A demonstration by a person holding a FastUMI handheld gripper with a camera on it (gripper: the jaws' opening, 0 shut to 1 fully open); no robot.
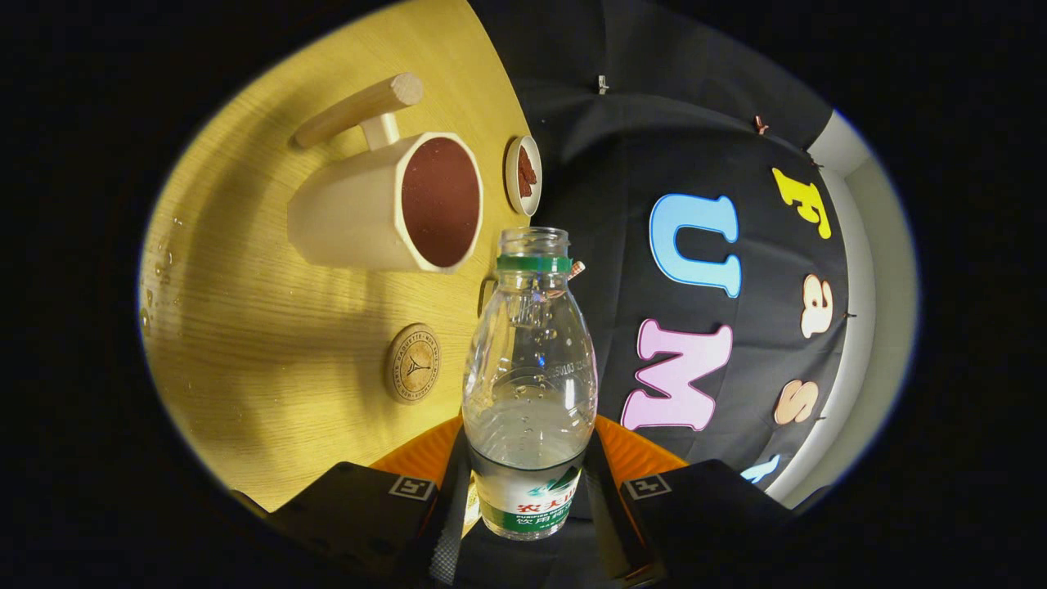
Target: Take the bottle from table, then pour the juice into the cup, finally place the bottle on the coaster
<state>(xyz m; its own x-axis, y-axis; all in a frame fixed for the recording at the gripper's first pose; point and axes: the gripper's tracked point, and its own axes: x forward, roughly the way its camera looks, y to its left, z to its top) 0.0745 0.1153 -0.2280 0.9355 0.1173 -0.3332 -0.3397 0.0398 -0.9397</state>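
Gripper point(527, 491) clamped on uncapped bottle point(529, 384), tipped over table point(245, 327), mouth just short of cup point(393, 204), coaster point(412, 363) beside. Risk: spilling short of the rim, or slipping through fingers.

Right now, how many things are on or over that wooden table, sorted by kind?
Bottle, uncapped, clamped between the gripper fingers: 1
Wooden cup with a handle: 1
Small dish: 1
Round coaster: 1
Total: 4
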